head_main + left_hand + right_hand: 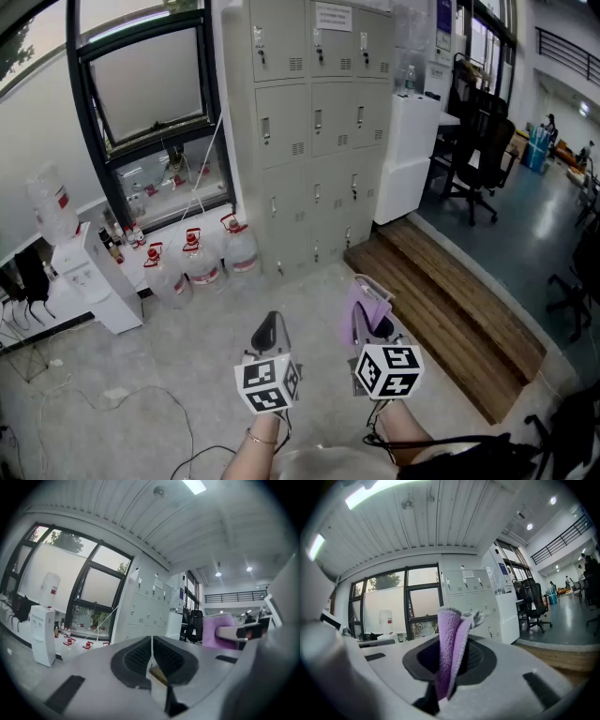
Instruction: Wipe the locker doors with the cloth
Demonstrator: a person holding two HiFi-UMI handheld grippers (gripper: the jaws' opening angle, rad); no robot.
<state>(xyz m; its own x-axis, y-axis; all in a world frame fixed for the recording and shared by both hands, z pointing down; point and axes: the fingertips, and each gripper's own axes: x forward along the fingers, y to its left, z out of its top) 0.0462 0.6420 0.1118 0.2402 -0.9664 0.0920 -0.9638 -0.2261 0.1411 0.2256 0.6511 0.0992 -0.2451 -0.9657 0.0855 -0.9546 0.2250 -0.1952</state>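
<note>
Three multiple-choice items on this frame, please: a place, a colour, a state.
1. The water jugs stand: A on the floor under the window, left of the lockers; B atop the lockers; C inside a locker.
2. The cloth is: A yellow; B purple; C white.
3. The left tool is: A open; B shut on the cloth; C shut, empty.
A: the jugs line the floor at the window's foot. B: purple pile shows in the right tool. C: its jaws meet with nothing between.

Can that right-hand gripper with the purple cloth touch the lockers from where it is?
Probably not yet: the right gripper, shut on the cloth, is well short of the lockers. Only floor lies between.
</note>
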